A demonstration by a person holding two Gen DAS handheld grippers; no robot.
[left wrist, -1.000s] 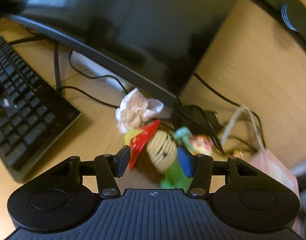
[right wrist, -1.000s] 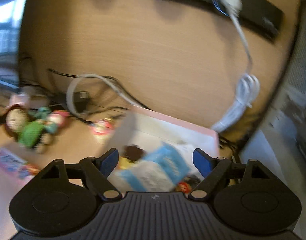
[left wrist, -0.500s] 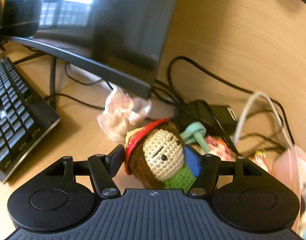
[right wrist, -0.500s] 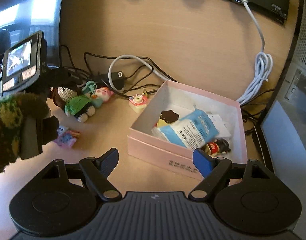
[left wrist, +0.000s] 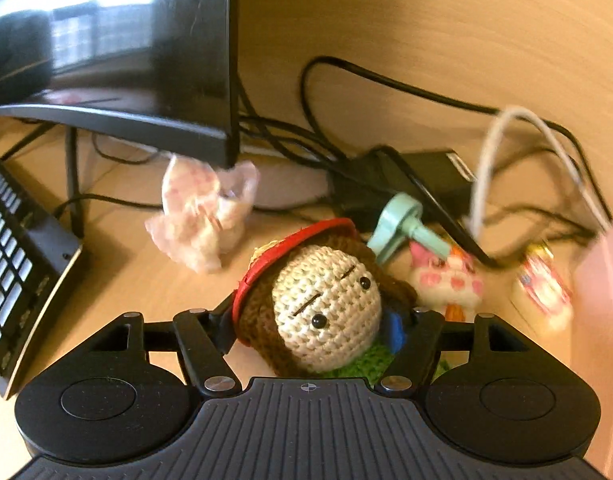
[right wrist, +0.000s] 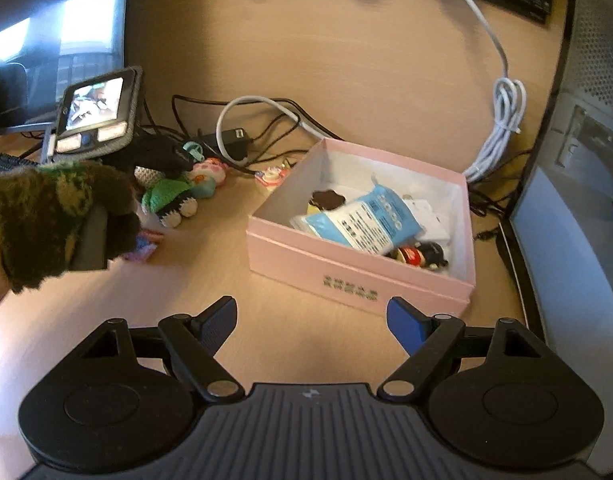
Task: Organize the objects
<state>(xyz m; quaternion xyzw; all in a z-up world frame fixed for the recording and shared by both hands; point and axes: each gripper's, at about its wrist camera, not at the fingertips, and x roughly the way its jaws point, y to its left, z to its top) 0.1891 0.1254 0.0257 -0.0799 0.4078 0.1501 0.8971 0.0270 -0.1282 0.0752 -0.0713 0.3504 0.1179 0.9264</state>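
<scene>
A crocheted doll with a cream face, brown hair, red hat and green body lies on the desk between the fingers of my left gripper, which close on its head. In the right wrist view the doll's green body lies left of an open pink box that holds a blue packet and small items. My right gripper is open and empty, hovering in front of the box.
A pink-and-white small toy, a mint clip, a small candy-like item and a crumpled wrapper lie near the doll. A monitor, keyboard and tangled cables stand behind. A colourful packet lies on the desk.
My left gripper has moved in on the doll and its fingers have narrowed onto the head. My right gripper has pulled back from the box, still open.
</scene>
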